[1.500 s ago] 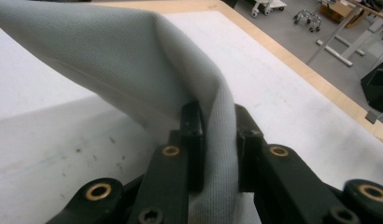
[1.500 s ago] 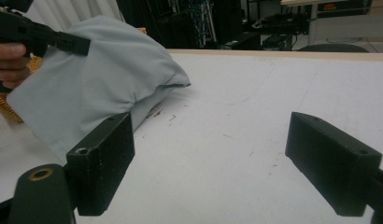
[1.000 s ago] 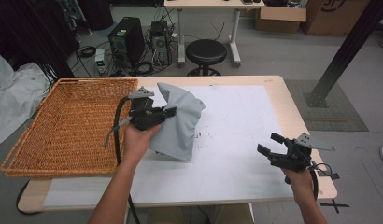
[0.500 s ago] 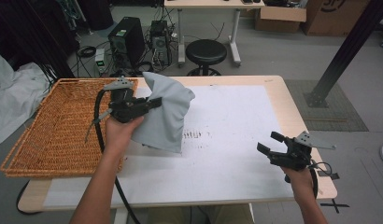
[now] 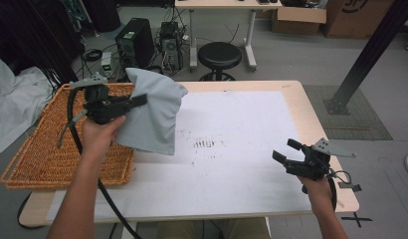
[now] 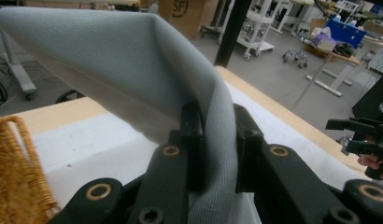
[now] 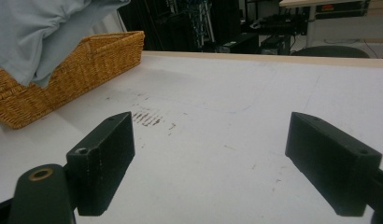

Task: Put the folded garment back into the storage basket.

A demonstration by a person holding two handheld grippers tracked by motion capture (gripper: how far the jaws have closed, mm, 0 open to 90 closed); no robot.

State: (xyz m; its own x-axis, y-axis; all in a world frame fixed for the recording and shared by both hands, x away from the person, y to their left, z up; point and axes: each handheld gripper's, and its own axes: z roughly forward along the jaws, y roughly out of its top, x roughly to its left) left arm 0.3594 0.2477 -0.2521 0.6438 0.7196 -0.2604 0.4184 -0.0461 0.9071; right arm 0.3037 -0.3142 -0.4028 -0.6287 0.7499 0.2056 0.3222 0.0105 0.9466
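While the basket (image 5: 48, 149) lies at the desk's left edge, overhanging it slightly, a white sheet (image 5: 3, 109) is heaped on the floor beyond it, cut off by the frame. Over the basket's right rim the left gripper (image 5: 137, 101) is held up in the air, its fingers (image 6: 192, 140) pinching a fold of grey cloth (image 5: 154, 114). The cloth hangs clear of the desk (image 5: 291, 94), draped from the fingers and drooping over the basket's right wall and the nearest part of the white mat (image 5: 232, 164). In the left gripper view the cloth (image 6: 133, 70) rises between the two fingers and covers most of what lies ahead; what the fold looks like below the fingers is hidden. A black cable (image 5: 105, 194) trails from this gripper down past the forearm and off the near edge.

Mid-desk, the mat carries a patch of small dark marks (image 5: 206, 144), too fine to read. Behind the desk stand a computer tower (image 5: 135, 47), a round stool (image 5: 219, 56) and another table's legs, with tangled cables on the floor.

At the right, the right gripper (image 5: 285, 151) hovers low near the desk's near right corner, well apart from the cloth, its fingers (image 7: 105, 154) spread wide with nothing between them. Beyond it a black post (image 5: 366, 55) slants up from the floor, and a cardboard box (image 5: 299, 17) sits at the top, partly cut off.
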